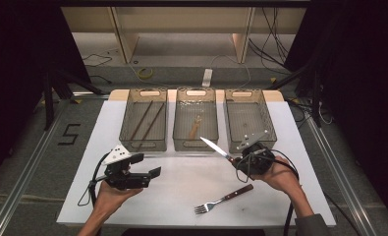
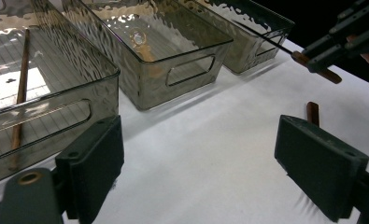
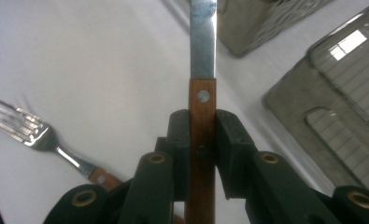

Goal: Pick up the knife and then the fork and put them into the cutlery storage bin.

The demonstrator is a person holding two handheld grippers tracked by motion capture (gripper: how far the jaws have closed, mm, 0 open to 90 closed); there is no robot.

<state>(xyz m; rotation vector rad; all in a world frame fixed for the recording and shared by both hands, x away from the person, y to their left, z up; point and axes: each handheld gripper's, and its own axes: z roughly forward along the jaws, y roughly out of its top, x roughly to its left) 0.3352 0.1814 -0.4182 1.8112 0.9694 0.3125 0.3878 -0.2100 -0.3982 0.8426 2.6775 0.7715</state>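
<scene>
Right gripper [image 3: 202, 140] clamps the knife [image 3: 202, 84] by its wooden handle, blade projecting past the jaws, apparently over the middle bin's [image 1: 195, 145] near rim. Left gripper [image 2: 198, 163] gapes wide, empty.

Three smoky plastic bins sit in a row across the far side of the white table [image 1: 108, 196]. Left bin [image 1: 143, 144] holds two brown chopsticks [image 1: 147, 120], lying lengthwise, side by side. Middle bin [image 1: 195, 145] has one small wooden-looking utensil [image 1: 195, 129] on its floor, too small to name. Right bin [image 1: 251, 109] stands just beside it. A fork [image 1: 223, 199] with a wooden handle lies on the near table, tines pointing left.
</scene>
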